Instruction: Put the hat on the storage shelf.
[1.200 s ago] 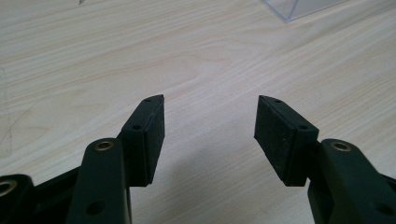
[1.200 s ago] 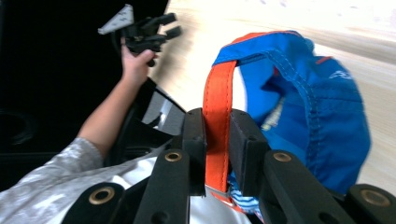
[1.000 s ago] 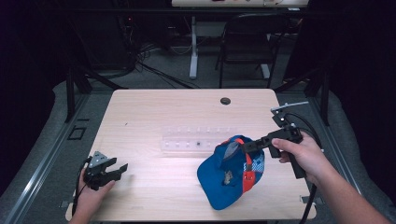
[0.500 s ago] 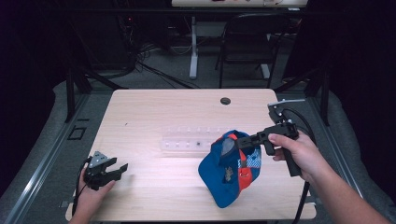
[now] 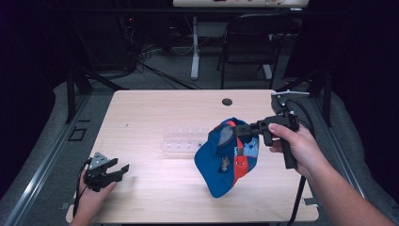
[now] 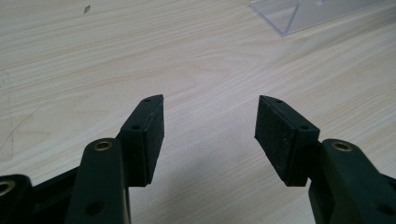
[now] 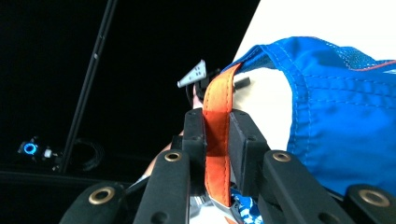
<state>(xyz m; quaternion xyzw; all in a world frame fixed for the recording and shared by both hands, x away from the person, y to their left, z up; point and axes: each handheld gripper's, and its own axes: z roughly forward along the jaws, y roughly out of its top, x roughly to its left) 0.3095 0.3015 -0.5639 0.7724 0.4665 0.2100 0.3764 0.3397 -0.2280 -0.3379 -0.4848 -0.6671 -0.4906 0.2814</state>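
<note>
Right of centre, blue cap (image 5: 225,162) lifted, orange strap (image 7: 215,140) pinched by right gripper (image 5: 239,132); placement pending; left gripper (image 5: 120,170) parted, idle near-left.

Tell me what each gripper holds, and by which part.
The right gripper is shut on the blue cap, clamping its orange strap. The left gripper is open, holding nothing.

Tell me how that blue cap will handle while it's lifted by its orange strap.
Probably floppy: the blue cap sags below the right claw, its crown crumpled. Likely light, since one pinch on the thin orange strap holds it up. It may swing or twist, hanging from that single point above the table.
</note>
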